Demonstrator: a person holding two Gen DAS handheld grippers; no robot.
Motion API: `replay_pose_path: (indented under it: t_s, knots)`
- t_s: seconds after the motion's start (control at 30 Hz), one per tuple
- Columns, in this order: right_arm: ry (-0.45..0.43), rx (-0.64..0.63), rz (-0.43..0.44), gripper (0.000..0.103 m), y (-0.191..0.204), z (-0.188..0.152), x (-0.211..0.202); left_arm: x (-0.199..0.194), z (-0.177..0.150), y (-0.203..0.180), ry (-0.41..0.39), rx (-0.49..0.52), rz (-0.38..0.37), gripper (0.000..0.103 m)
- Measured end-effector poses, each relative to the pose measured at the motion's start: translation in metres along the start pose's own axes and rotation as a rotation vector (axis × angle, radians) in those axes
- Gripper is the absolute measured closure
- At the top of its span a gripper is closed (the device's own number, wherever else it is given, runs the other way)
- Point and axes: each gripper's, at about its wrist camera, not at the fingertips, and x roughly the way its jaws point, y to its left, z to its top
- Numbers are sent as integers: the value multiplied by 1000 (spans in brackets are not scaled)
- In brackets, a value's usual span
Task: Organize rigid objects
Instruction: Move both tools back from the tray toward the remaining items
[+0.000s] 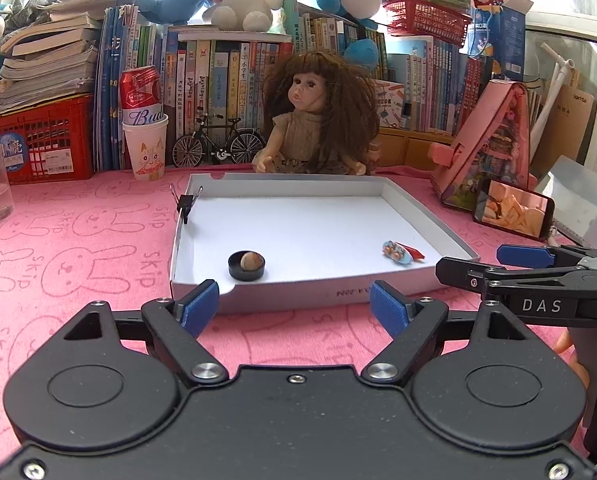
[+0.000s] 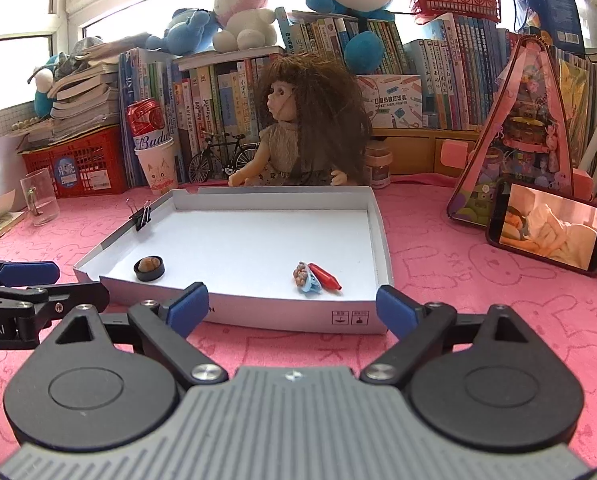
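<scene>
On the pink worktop (image 1: 78, 248) in front of me sits a shallow white box lid (image 1: 426, 216), and the small things I am sorting lie inside it. My left claw (image 1: 294, 304) is spread wide and holds nothing; it hangs just short of the lid's near wall. My right claw (image 2: 292, 306) is also spread wide and empty, facing the same wall from the other side.

Near the lid's front left corner sits a black bottle cap (image 1: 247, 266) with a brown nut (image 1: 252, 261) resting in it. Both look light and stiff. I judge the cap's smooth round side may slip, so I would pinch it across its rim from above, with the nut riding along if I keep it level.

Toward the front right lies a small red and blue toy piece (image 2: 316, 278), flat on the lid floor. I cannot tell exactly what it is. It looks hard, light and uneven, so I would close on its narrow red end or across its middle.

A black binder clip (image 1: 186, 204) grips the left wall of the lid, handles up. It is stiff metal, and I judge those wire handles the easiest hold. The lid itself is thin card and would likely flex or slide if nudged.
</scene>
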Motion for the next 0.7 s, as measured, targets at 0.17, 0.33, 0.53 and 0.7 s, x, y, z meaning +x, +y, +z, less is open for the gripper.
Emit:
replay_pose_path:
  t_s: [0.17,0.33,0.53,0.7]
  knots:
    - [-11,-20,11,4,1,-12,-17,-16,-16,-6,2,26,-11,21]
    - [-8,-54,10,4,3,-26,-30,-29,-31,-10,0,37,-18,21]
    - [-10,-71,9,1,3,-42,-42,-39,-45,-11,-2,49,-12,21]
    - [-10,-103,14,1,5,-53,-49,-45,-60,-9,21,38,-12,21]
